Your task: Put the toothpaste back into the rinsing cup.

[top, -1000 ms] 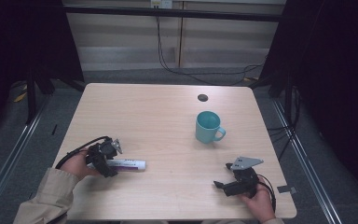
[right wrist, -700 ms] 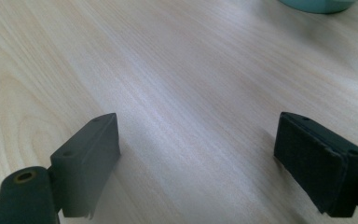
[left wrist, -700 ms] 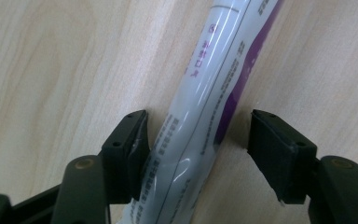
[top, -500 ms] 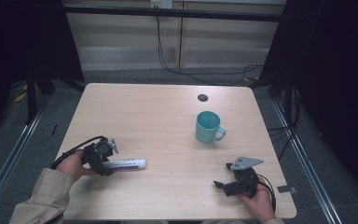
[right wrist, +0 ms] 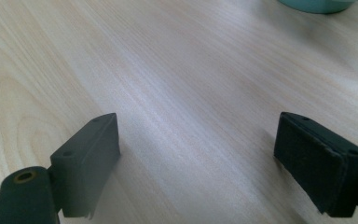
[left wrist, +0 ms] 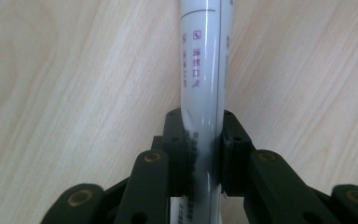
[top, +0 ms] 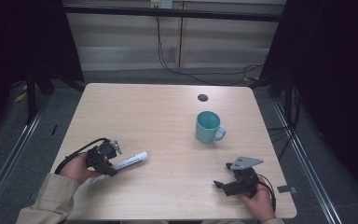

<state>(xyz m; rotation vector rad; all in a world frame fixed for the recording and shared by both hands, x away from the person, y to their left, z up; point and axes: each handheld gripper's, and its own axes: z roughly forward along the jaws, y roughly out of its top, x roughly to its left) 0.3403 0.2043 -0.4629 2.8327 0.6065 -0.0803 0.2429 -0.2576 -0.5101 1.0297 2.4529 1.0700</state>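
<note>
In the high view, the left gripper (top: 108, 159) has just closed its jaws on a white plastic tube with purple print (top: 129, 161), which lies on the pale wooden table (top: 158, 116). The right gripper (top: 233, 182) rests apart.

In the left gripper view, the tube (left wrist: 204, 84) sits clamped; its small purple characters are unreadable.

In the right gripper view, the right gripper (right wrist: 198, 163) gapes empty, with a teal ceramic mug (right wrist: 314, 4) beyond.

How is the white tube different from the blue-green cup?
The white tube lies flat on the table, while the cup stands upright. The tube is long and thin; the cup is short and wide with a handle. The left gripper, whose jaws have just been closing, pinches the tube, but nothing touches the cup. Both rest on the same wooden table.
</note>
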